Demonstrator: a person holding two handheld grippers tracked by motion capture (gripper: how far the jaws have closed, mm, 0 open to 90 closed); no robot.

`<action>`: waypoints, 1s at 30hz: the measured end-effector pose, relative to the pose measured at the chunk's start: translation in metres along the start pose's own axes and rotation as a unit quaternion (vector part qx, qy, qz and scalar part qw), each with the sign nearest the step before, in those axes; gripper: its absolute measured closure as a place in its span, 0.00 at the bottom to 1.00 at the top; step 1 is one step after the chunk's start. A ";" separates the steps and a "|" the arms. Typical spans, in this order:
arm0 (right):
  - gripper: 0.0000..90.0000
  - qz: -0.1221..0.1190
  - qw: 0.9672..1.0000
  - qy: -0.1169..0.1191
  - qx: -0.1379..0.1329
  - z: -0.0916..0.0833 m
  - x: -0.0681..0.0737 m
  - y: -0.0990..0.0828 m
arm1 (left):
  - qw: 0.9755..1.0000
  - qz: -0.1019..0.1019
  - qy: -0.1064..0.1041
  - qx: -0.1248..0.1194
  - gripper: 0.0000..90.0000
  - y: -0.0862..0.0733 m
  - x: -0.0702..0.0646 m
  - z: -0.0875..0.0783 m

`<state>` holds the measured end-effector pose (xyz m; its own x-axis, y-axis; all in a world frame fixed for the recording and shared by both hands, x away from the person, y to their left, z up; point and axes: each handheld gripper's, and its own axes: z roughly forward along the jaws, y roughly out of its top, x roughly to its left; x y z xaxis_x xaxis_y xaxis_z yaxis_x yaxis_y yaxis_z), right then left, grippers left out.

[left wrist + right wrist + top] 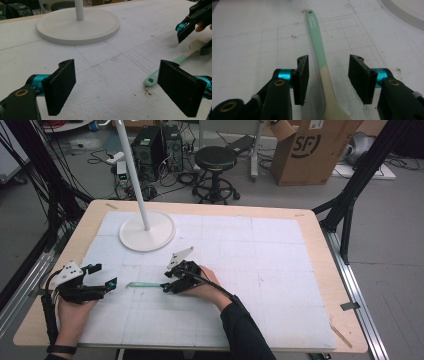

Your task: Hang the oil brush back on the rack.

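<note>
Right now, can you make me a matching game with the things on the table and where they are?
Things:
1. Mint-green and cream flat-handled brush
2. Round white lamp base
3. Left tongs
4. Right tongs

Places:
A. open, over bare white foam near the table's left edge
B. at the back of the white mat, with a pole rising from it
C. lying flat between two black pads
D. open, astride the brush handle, not pressing it

Pairs: 1-C, 2-B, 3-A, 4-D

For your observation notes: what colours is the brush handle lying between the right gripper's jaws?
The brush handle is mint green, turning cream toward the head; the right gripper view shows it best.
</note>
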<state>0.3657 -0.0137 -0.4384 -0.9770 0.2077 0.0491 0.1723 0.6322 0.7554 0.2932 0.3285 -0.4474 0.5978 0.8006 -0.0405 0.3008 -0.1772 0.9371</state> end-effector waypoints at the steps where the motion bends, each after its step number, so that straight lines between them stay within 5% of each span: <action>1: 0.65 -0.010 1.000 -0.006 0.008 0.002 0.000 -0.001 | 1.000 0.000 0.000 0.000 0.18 0.000 0.000 0.000; 15: 0.83 -0.035 0.999 0.003 0.030 0.009 0.005 0.002 | 1.000 0.000 0.004 0.001 0.18 0.000 0.000 0.000; 30: 0.91 -0.015 0.999 -0.002 0.034 0.009 0.004 0.003 | 1.000 0.004 0.004 0.002 0.19 0.000 -0.001 0.000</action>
<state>0.3632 -0.0039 -0.4421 -0.9814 0.1906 0.0248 0.1514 0.6869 0.7108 0.2928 0.3277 -0.4474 0.5946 0.8035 -0.0306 0.2990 -0.1856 0.9360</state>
